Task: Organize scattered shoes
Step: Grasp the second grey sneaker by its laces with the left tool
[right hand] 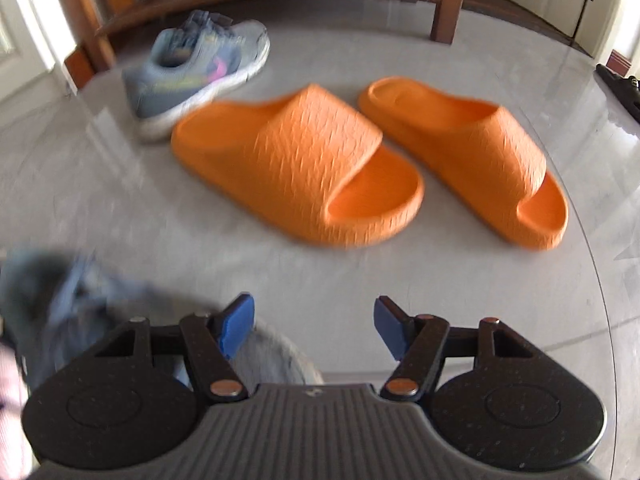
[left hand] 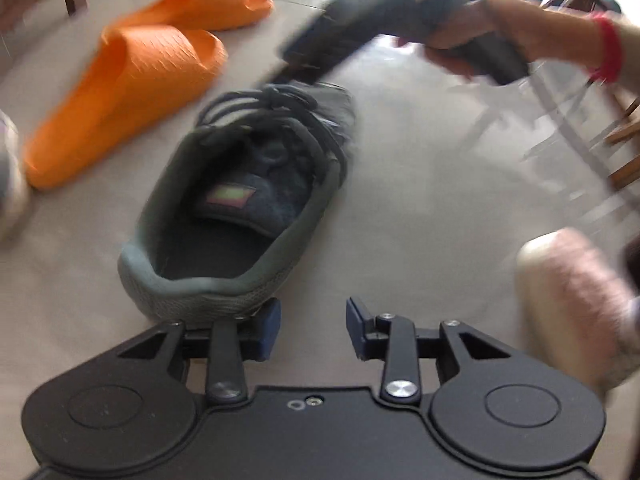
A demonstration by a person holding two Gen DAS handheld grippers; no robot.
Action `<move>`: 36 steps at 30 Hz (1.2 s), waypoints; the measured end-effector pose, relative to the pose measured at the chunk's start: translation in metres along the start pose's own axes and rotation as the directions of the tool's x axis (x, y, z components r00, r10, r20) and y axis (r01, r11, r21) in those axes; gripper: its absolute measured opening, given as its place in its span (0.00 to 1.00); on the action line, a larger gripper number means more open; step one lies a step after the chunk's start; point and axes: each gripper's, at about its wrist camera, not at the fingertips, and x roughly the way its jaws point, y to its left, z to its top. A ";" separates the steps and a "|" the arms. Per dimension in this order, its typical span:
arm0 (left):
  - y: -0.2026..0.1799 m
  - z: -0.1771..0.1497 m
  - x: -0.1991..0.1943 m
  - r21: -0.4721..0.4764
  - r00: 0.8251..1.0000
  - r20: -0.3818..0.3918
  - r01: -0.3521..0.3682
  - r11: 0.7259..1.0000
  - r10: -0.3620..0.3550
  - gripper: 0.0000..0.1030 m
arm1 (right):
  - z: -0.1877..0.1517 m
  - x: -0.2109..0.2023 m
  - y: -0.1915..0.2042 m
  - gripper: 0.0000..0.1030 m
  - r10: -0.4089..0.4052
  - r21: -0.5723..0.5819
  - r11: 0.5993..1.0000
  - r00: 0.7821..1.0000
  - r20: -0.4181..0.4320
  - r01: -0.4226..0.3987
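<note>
A grey-green laced sneaker [left hand: 240,208] lies on the pale floor, its heel toward me. My left gripper [left hand: 313,326] stands open just behind that heel, which sits beside the left fingertip, and nothing is between the pads. Two orange slides [left hand: 132,92] lie side by side beyond the sneaker at the upper left. In the right wrist view the same slides [right hand: 304,168] lie straight ahead. My right gripper [right hand: 314,328] is open and empty above the floor, with a blurred blue-grey shoe [right hand: 76,312] under its left finger. A grey sneaker with pink and yellow marks [right hand: 192,72] lies further back on the left.
A hand with a red wristband [left hand: 480,36] holds the right gripper over the grey-green sneaker's toe. Wooden furniture legs [right hand: 448,4] stand behind the shoes, and chair legs [left hand: 624,128] at the right. A pinkish foot [left hand: 572,300] is at the lower right. A dark object [right hand: 620,84] lies at the right edge.
</note>
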 end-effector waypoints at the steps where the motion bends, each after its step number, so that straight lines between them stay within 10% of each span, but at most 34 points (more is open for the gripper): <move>1: 0.004 0.001 0.000 -0.005 1.000 0.005 -0.024 1.000 0.024 0.34 | -0.005 -0.002 -0.001 0.68 0.013 0.014 1.000 1.000 -0.012 -0.013; 12: 0.092 -0.001 -0.048 -0.171 0.974 0.161 -0.130 0.977 0.158 0.42 | -0.051 -0.023 0.051 0.68 0.189 -0.021 0.981 0.973 -0.136 -0.194; 14: 0.104 0.000 -0.064 -0.223 0.941 0.218 -0.209 0.952 0.258 0.43 | -0.054 -0.029 0.061 0.68 0.164 -0.044 0.984 0.980 -0.108 -0.170; 18: 0.125 0.014 -0.071 -0.341 0.812 0.296 -0.403 0.849 0.504 0.46 | -0.034 -0.043 0.047 0.68 0.185 0.060 0.981 0.983 0.000 -0.185; 22: 0.134 0.036 -0.049 -0.361 0.743 0.292 -0.498 0.789 0.603 0.46 | -0.003 -0.054 0.036 0.68 0.175 0.070 0.981 0.980 0.095 -0.182; 27: 0.162 0.063 -0.014 -0.508 0.786 0.222 -0.412 0.757 0.577 0.46 | 0.017 -0.054 0.032 0.68 0.190 0.082 0.976 0.972 0.137 -0.202; 36: 0.230 0.071 0.013 -0.805 0.855 0.102 -0.229 0.547 0.508 0.36 | 0.014 -0.047 0.033 0.68 0.229 0.099 0.965 0.965 0.131 -0.242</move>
